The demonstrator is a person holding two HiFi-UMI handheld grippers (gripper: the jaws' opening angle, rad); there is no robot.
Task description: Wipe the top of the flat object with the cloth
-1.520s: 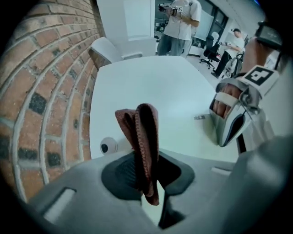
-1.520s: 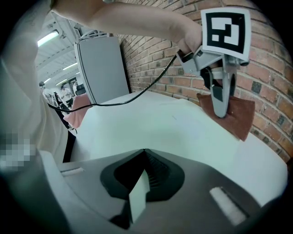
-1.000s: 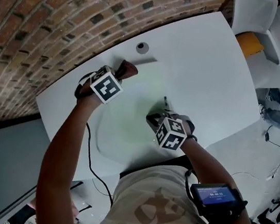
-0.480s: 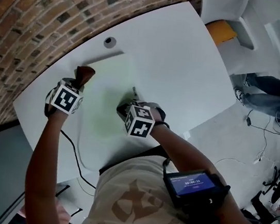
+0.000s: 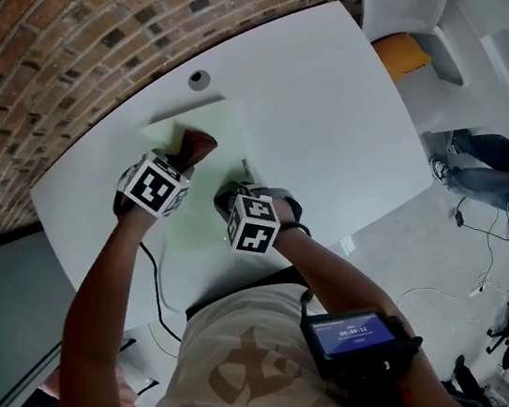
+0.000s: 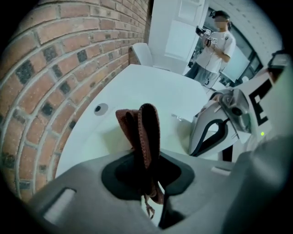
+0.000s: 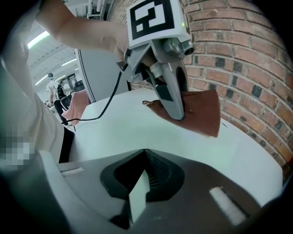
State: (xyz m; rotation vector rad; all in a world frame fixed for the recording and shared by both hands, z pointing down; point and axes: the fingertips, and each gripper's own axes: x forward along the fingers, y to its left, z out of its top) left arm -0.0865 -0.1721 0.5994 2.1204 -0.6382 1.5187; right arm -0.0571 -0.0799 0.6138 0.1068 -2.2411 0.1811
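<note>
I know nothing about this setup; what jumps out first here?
The rust-brown cloth, pinched upright in the left gripper, stands out against the white table. Beside it, the right gripper is shut on the edge of a pale flat sheet; a red brick wall runs along the table's far side.

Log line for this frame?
left tongs: shut on brown cloth over pale green flat sheet | right tongs: shut on sheet edge

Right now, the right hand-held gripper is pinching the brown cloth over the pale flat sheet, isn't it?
No, it's the left hand-held gripper that pinches the brown cloth over the pale flat sheet; the left gripper view shows it. The right hand-held gripper is shut on that sheet's edge.
</note>
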